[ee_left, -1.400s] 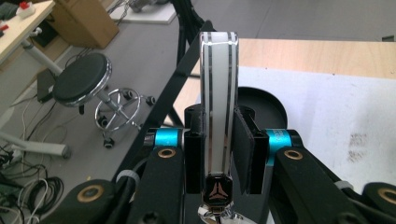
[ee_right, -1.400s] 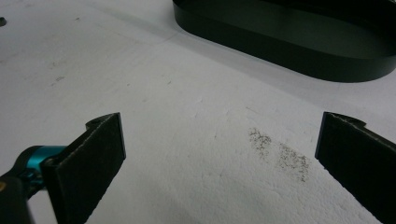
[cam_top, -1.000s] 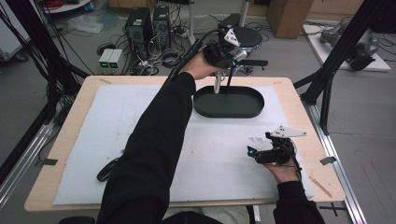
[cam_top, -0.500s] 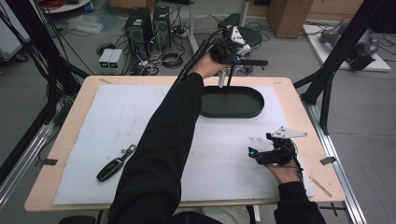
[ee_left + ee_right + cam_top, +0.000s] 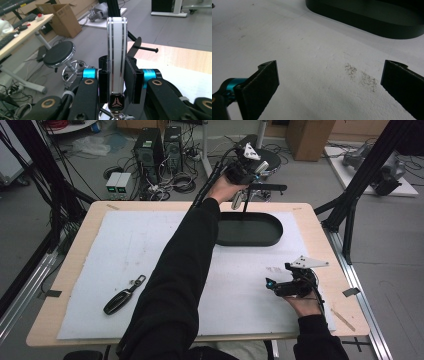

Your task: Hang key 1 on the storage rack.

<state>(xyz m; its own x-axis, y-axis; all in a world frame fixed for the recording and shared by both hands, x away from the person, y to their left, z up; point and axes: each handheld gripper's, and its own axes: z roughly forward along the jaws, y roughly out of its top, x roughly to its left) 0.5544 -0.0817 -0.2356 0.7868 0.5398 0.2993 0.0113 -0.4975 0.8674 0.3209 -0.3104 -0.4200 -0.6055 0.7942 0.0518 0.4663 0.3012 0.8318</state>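
Observation:
My left gripper (image 5: 243, 170) is raised beyond the table's far edge, its jaws shut on a white key fob (image 5: 117, 47) with silver stripes. The fob points forward between the pads, its emblem end and ring near the camera. Just right of it stands a black stand (image 5: 245, 207) with a horizontal peg (image 5: 147, 49); the stand rises from a black oval tray (image 5: 272, 239). My right gripper (image 5: 276, 281) rests low over the white mat (image 5: 150, 245) at the front right. In the right gripper view its jaws (image 5: 332, 75) stand wide open over bare mat.
A black key fob (image 5: 120, 300) with a ring lies on the mat at the front left. A person's black sleeve (image 5: 180, 270) crosses the middle of the table. Beyond the far edge are a stool (image 5: 58, 53), computer towers (image 5: 160, 142) and cables on the floor.
My left arm has swung slightly right and farther away, uncovering the black key fob on the mat. The right gripper has stayed where it was.

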